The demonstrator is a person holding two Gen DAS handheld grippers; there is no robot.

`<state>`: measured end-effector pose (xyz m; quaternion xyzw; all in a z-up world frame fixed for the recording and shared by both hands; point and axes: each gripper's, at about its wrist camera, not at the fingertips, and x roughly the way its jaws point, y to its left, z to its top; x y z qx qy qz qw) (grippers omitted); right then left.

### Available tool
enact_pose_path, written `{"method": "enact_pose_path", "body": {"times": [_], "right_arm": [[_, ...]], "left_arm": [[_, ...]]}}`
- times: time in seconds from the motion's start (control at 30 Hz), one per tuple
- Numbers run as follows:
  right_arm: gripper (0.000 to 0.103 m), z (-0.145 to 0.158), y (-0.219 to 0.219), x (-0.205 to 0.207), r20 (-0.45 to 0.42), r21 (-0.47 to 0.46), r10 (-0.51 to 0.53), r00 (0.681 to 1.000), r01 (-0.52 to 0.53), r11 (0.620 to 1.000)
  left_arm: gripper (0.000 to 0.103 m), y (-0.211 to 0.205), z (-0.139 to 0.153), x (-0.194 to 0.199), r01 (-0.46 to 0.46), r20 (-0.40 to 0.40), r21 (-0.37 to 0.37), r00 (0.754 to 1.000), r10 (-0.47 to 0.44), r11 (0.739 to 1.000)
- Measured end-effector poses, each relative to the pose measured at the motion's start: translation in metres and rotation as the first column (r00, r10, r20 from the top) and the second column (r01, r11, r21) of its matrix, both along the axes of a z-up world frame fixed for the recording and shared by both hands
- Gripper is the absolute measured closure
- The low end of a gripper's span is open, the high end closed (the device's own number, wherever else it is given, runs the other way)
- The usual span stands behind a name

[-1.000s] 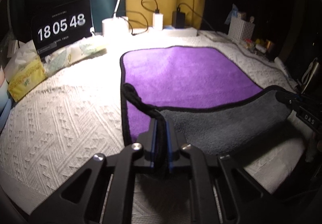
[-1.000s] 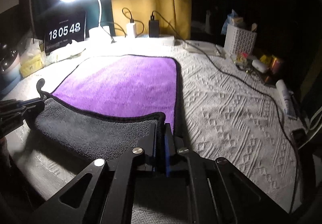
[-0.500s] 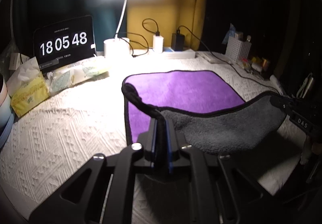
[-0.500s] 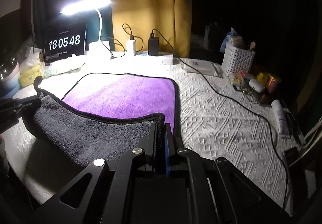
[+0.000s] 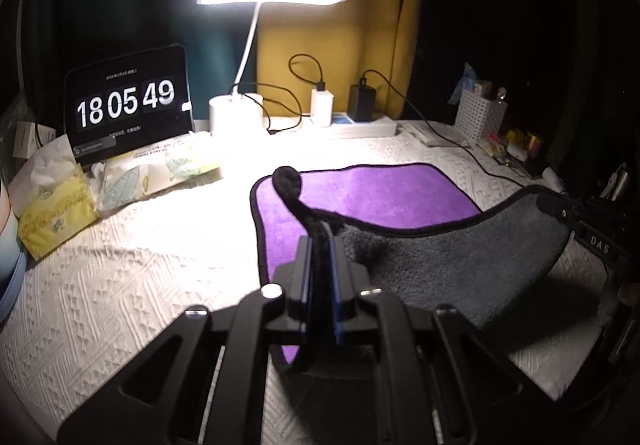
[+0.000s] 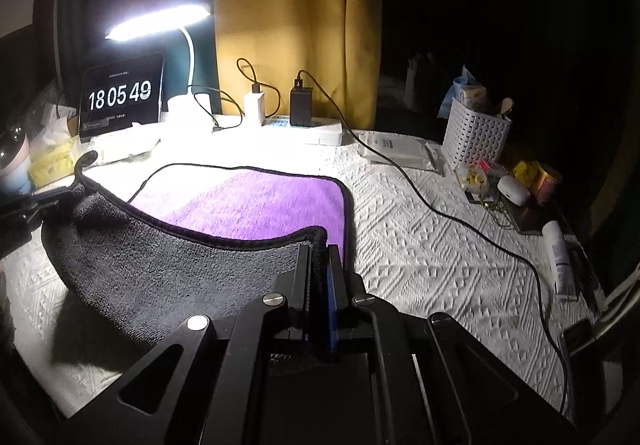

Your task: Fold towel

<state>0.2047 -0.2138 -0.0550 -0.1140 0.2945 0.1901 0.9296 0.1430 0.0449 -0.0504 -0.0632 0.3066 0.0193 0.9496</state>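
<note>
Left tongs point(image 5: 319, 245) and right tongs point(image 6: 319, 257) are each clamped on 1 near corner of the towel point(image 5: 376, 193), held raised and level, pointing forward. Between them the grey underside sags; beyond, the purple half lies flat on the table point(image 5: 120, 277). Judged mid-fold: next, carry both corners forward onto the far edge

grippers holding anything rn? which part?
Both hold the towel. Left gripper pinches its near left corner, right gripper its near right corner, jaws closed on the black edging; the near edge is lifted.
</note>
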Motion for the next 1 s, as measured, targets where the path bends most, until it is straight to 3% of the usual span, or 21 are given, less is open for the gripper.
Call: {"method": "enact_pose_path", "body": {"times": [1.0], "right_arm": [[0.096,0.017,0.035,0.072,0.064,0.01,0.034,0.997,-0.035,0.999]], "left_arm": [[0.095,0.037,0.005,0.066,-0.056,0.03,-0.024,0.998,0.057,0.998]]}}
